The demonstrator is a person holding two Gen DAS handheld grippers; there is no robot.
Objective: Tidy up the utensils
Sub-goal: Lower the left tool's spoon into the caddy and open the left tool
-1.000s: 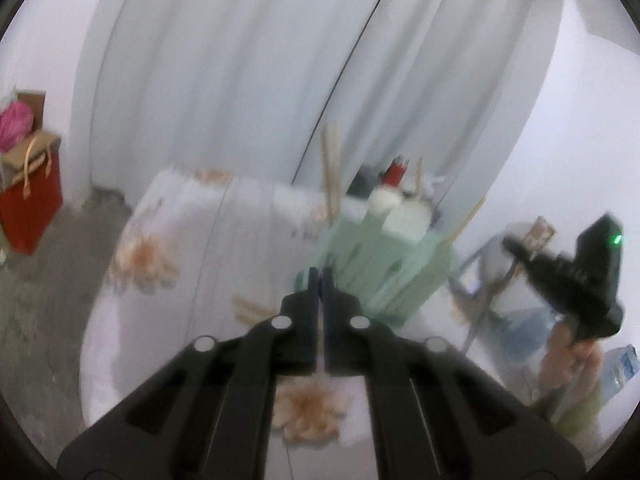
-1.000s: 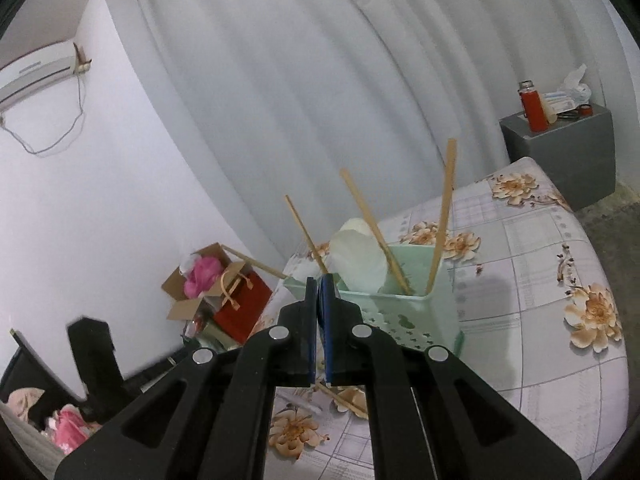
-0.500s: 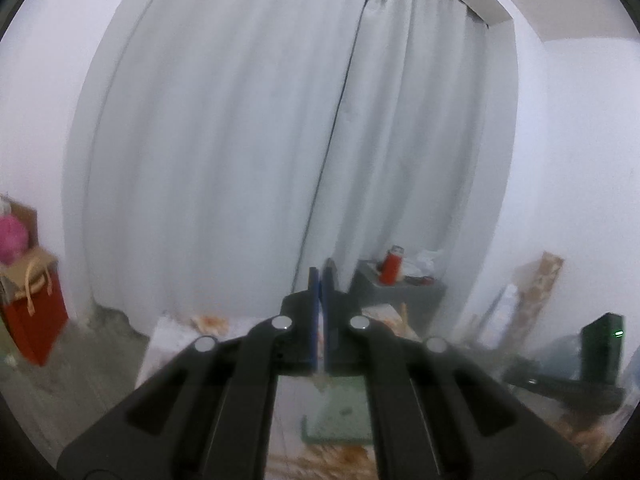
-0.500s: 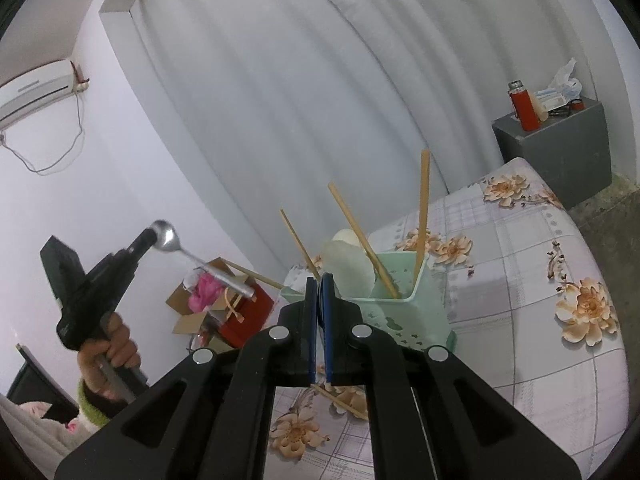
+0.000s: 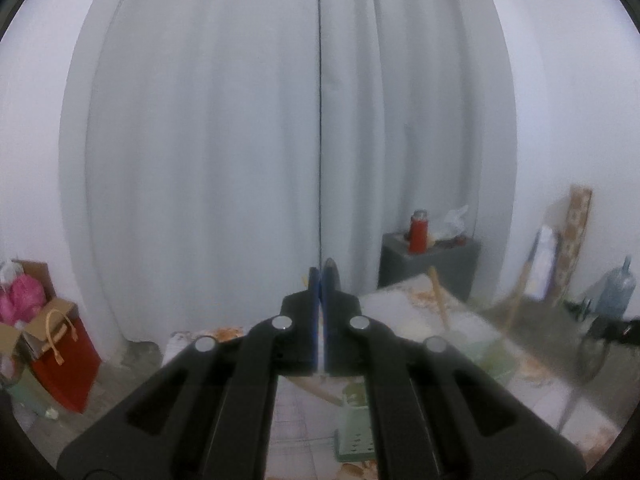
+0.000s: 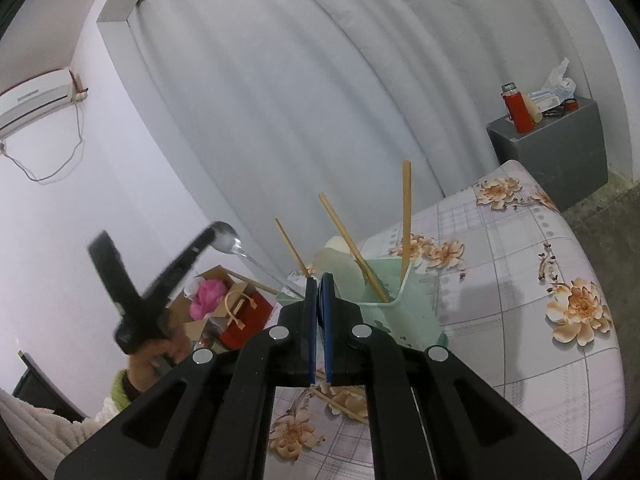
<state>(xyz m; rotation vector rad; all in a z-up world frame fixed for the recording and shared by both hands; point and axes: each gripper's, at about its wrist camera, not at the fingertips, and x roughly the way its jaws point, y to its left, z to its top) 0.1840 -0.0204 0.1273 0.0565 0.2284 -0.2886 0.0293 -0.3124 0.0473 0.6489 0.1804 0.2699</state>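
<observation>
A mint-green utensil basket (image 6: 400, 308) stands on the floral-cloth table (image 6: 520, 280). Three wooden chopsticks (image 6: 406, 216) and a white utensil (image 6: 336, 252) stick up from it. In the right wrist view my left gripper (image 6: 210, 234) is raised at the left. It is shut on a metal spoon (image 6: 240, 248), whose handle slants down toward the basket's left edge. The left wrist view has my left gripper (image 5: 322, 270) shut and level with the curtain, above the blurred basket (image 5: 356, 440); the spoon is not clear there. My right gripper (image 6: 318, 280) is shut and empty just before the basket.
Loose chopsticks (image 6: 340, 404) lie on the cloth under the right gripper. A grey cabinet (image 6: 560, 136) with a red flask (image 6: 518, 110) stands behind the table. A red bag (image 6: 244, 312) and a cardboard box sit on the floor at left. A person's hand (image 6: 152, 356) grips the left tool.
The left gripper rose with the spoon and swung right toward the basket; its view lifted from the table to the curtain and rolled. The right gripper barely shifted.
</observation>
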